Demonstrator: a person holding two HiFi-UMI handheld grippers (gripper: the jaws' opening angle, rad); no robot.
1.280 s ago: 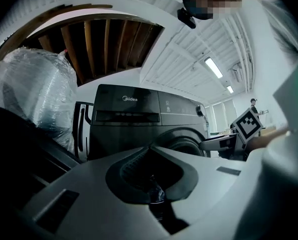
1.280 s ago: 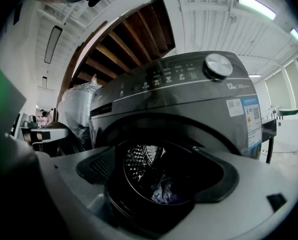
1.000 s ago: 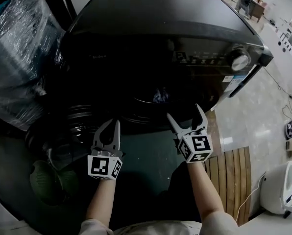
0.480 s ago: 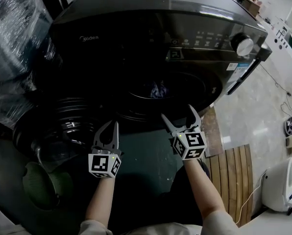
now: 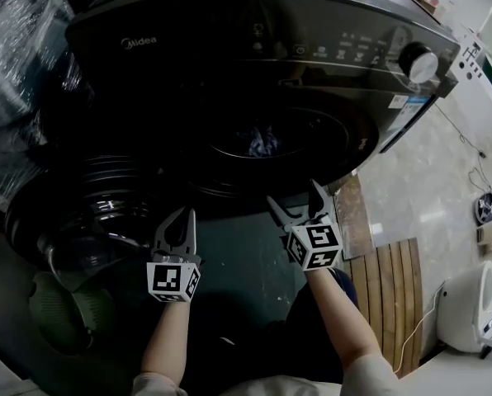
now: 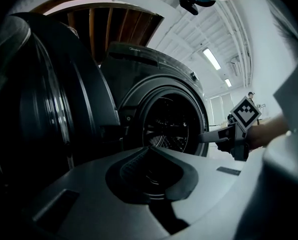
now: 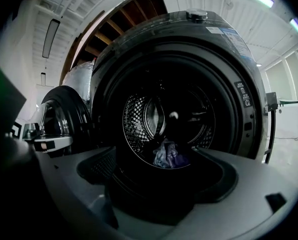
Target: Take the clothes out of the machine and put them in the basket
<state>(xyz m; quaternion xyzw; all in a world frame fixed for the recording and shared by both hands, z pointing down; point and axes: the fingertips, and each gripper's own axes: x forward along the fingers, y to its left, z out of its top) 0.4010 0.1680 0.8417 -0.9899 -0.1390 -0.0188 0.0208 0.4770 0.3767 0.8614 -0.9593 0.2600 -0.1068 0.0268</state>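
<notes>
The left forearm (image 5: 165, 328) and the right forearm (image 5: 338, 320) were extended forward, side by side. The left gripper (image 5: 178, 225) was held with jaws parted, nothing between them. The right gripper (image 5: 295, 203) was spread wider, likewise empty, and set slightly further forward.

The floor (image 5: 444, 180) bears the washing machine (image 5: 254, 40) and green basket (image 5: 60, 312).

Ahead of our right gripper (image 5: 292, 192) the drum mouth (image 7: 169, 119) stands open, with only the clothes (image 7: 167, 154) lying low inside. On our left, the swung-out door (image 5: 81, 221) narrows the way; the basket (image 5: 60, 312) sits beside it.
</notes>
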